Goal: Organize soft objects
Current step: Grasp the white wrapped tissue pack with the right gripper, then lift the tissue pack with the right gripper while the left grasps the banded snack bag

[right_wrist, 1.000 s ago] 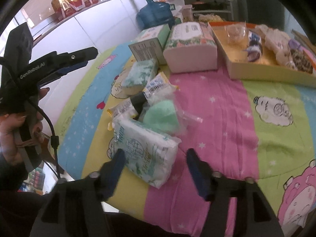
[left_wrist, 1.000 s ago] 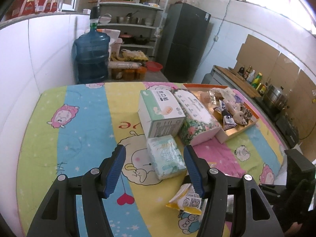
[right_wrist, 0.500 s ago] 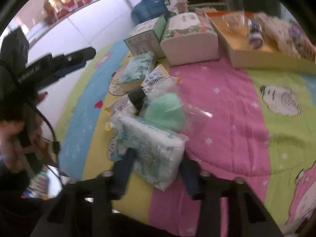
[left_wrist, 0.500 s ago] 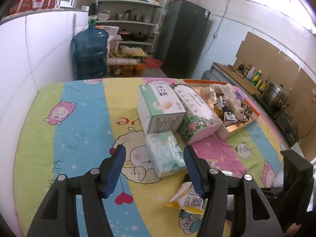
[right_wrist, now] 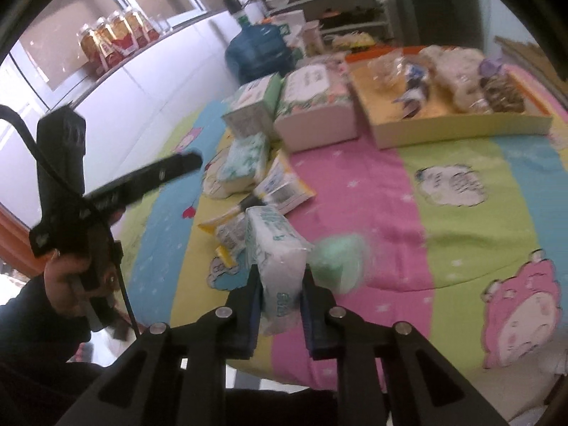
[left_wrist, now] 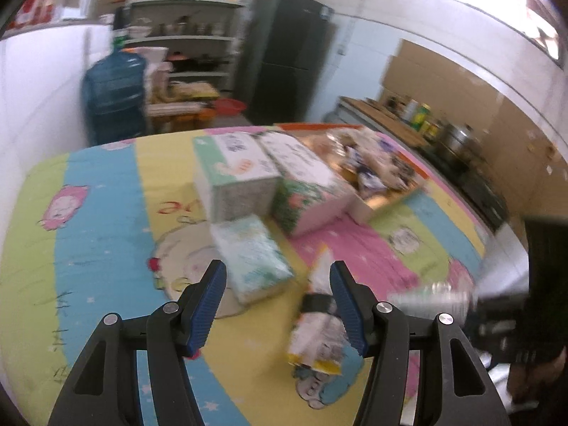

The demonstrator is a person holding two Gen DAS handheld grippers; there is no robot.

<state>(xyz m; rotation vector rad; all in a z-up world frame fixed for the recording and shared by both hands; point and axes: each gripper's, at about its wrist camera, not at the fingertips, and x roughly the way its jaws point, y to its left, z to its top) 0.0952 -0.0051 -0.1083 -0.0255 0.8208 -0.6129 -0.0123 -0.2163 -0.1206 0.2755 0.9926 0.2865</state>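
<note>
The right gripper (right_wrist: 280,285) has just been closing and now pinches a white plastic-wrapped tissue pack (right_wrist: 278,259), lifted above the striped cartoon cloth (right_wrist: 461,241); the left gripper (left_wrist: 277,284) stands spread and empty, a green-patterned soft tissue pack (left_wrist: 252,255) at its twelve o'clock.

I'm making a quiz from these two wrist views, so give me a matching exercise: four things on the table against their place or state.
Things:
1. white tissue pack
2. green sponge
3. shallow cardboard tray
4. left gripper

Places or states:
A. holds wrapped snacks
B. jaws apart, nothing between the pads
C. clamped in the right gripper
D. on the pink stripe, right of the held pack

Pairs: 1-C, 2-D, 3-A, 4-B
</note>
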